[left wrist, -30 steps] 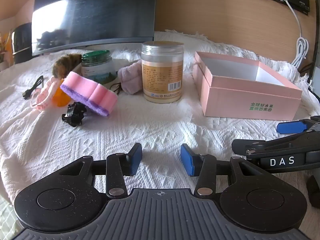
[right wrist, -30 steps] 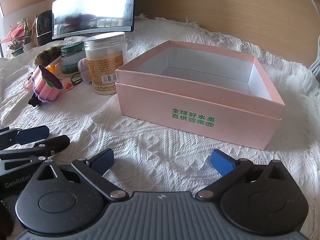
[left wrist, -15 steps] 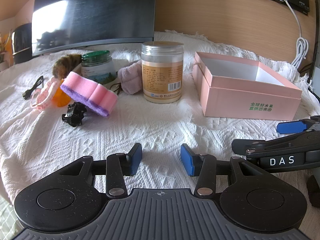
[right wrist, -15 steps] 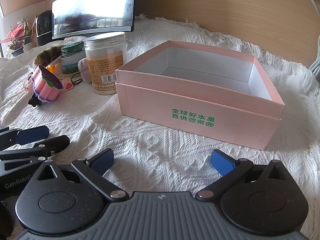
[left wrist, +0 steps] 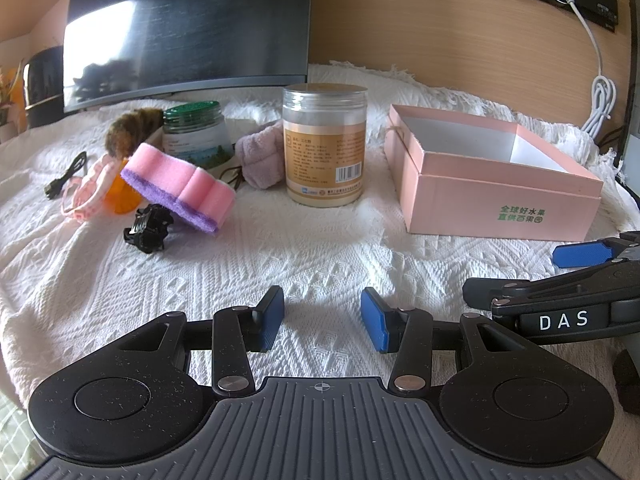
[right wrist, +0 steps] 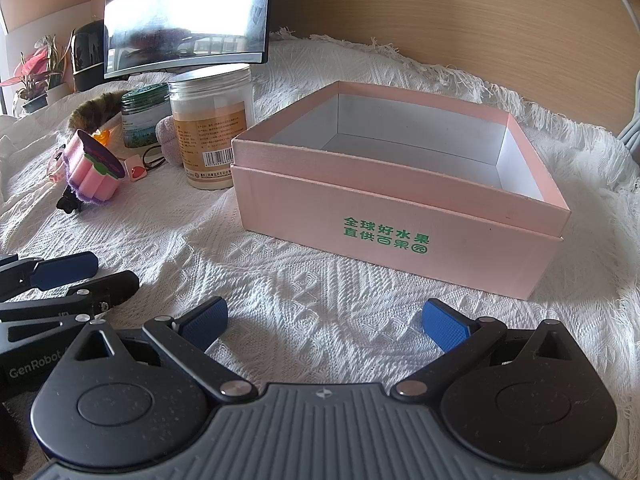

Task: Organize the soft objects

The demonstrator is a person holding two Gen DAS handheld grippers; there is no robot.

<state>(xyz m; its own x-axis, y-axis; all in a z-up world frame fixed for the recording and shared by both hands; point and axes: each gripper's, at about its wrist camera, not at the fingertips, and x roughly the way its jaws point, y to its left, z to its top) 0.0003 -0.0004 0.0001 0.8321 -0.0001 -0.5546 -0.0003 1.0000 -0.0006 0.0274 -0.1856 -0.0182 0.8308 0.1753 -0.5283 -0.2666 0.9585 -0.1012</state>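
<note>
Left gripper [left wrist: 322, 318] low over the white woven cloth [left wrist: 320, 256], jaws parted to a middling gap, nothing between the blue pads [left wrist: 270, 318]. Right gripper [right wrist: 325, 324] also low over the cloth, jaws spread wide, nothing held. Seen from the left wrist view at the right edge, black with "DAS" lettering, just beside the left gripper.

Pink box [right wrist: 384, 236] open-topped, directly ahead of the right gripper, green characters on its front wall, white inside, nothing visible in it. To its left, close beside, tall clear jar [left wrist: 325, 146] with an orange-tan label and barcode, upright.

Soft things gathered left of the jar. Pink and purple sponge [left wrist: 180, 188] tilted, one end propped up on a black hair clip [left wrist: 148, 228] and on an orange object [left wrist: 122, 196] behind it. Lilac plush cloth [left wrist: 260, 158] touching the tall jar's left side. Brown furry thing [left wrist: 130, 130] further back, beside a squat green-lidded jar [left wrist: 196, 138]; possibly a scrunchie or pompom, too blurred to settle. Pink patterned band [left wrist: 86, 196] lying at the sponge's left, against the orange object. Small black cable [left wrist: 66, 176] further left, apart from the rest.

Dark monitor [left wrist: 188, 28] at the back on the cloth, wooden wall behind. White power cord [left wrist: 600, 92] hanging at the far right.
</note>
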